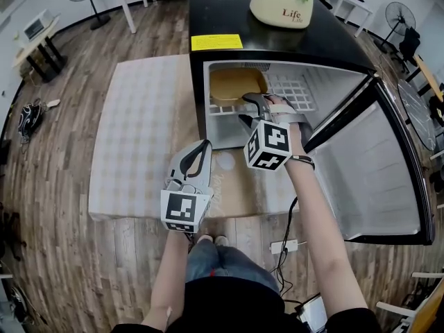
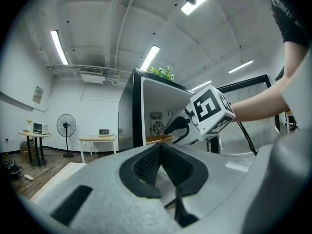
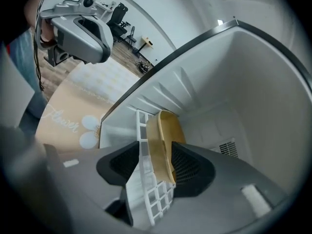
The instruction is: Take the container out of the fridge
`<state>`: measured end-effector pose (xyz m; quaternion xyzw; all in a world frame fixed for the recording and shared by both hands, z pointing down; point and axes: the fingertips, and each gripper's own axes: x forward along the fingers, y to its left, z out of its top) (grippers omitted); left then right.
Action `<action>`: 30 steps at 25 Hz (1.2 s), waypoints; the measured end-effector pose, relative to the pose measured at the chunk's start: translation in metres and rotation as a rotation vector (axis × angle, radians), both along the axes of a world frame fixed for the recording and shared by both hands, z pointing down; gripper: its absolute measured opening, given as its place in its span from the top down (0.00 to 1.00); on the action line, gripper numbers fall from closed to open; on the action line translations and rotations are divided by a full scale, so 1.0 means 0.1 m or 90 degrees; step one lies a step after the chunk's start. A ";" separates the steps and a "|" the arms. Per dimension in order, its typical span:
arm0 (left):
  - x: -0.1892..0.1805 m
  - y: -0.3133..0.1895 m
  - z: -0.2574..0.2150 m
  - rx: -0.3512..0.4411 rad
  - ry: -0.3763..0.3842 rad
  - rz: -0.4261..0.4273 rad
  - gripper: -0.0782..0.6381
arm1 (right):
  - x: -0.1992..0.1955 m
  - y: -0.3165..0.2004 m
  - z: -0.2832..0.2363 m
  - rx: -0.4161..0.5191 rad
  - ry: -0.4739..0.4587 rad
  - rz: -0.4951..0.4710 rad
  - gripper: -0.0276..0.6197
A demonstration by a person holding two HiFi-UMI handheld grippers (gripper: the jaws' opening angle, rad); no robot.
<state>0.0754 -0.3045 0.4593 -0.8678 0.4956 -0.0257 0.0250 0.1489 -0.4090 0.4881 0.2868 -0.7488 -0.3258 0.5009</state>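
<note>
The tan container [image 1: 236, 85] sits on the white wire shelf [image 1: 295, 92] inside the black mini fridge [image 1: 326, 44]. My right gripper [image 1: 244, 109] reaches into the fridge opening and is open, one jaw above and one below the container's near rim. In the right gripper view the rim of the container [image 3: 165, 130] and the edge of the shelf [image 3: 146, 199] lie between the spread jaws of the right gripper [image 3: 152, 165]. My left gripper [image 1: 205, 146] hangs shut and empty in front of the fridge, lower left. In its own view the left gripper [image 2: 160, 152] points at the fridge.
The fridge door [image 1: 374, 165] stands wide open to the right. A potted plant [image 1: 281, 5] sits on the fridge top. A pale mat [image 1: 146, 137] and a tan flower mat [image 1: 229, 179] cover the floor in front. Tables and fans stand around the room.
</note>
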 end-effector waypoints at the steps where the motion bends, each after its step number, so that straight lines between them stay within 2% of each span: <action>1: -0.01 0.00 0.00 -0.001 0.000 -0.001 0.88 | 0.00 -0.03 0.01 -0.003 0.000 0.001 0.62; 7: -0.07 -0.02 0.01 -0.002 -0.001 -0.012 0.88 | 0.00 -0.20 0.08 -0.032 0.040 -0.004 0.63; 13: -0.08 -0.01 0.01 -0.004 -0.004 -0.014 0.88 | 0.00 -0.28 0.22 -0.076 0.087 -0.020 0.69; 17: -0.09 -0.01 0.00 -0.004 -0.004 -0.015 0.88 | -0.01 -0.29 0.23 -0.085 0.079 -0.020 0.73; 21: -0.11 0.00 0.01 -0.006 -0.004 -0.017 0.88 | -0.02 -0.29 0.19 -0.073 0.082 -0.025 0.85; 26: -0.10 0.01 0.01 -0.007 -0.003 -0.013 0.88 | -0.03 -0.22 0.20 -0.087 0.075 -0.033 0.91; 30: -0.09 0.02 0.01 -0.008 -0.003 -0.009 0.88 | -0.04 -0.14 0.18 -0.100 0.049 -0.035 0.92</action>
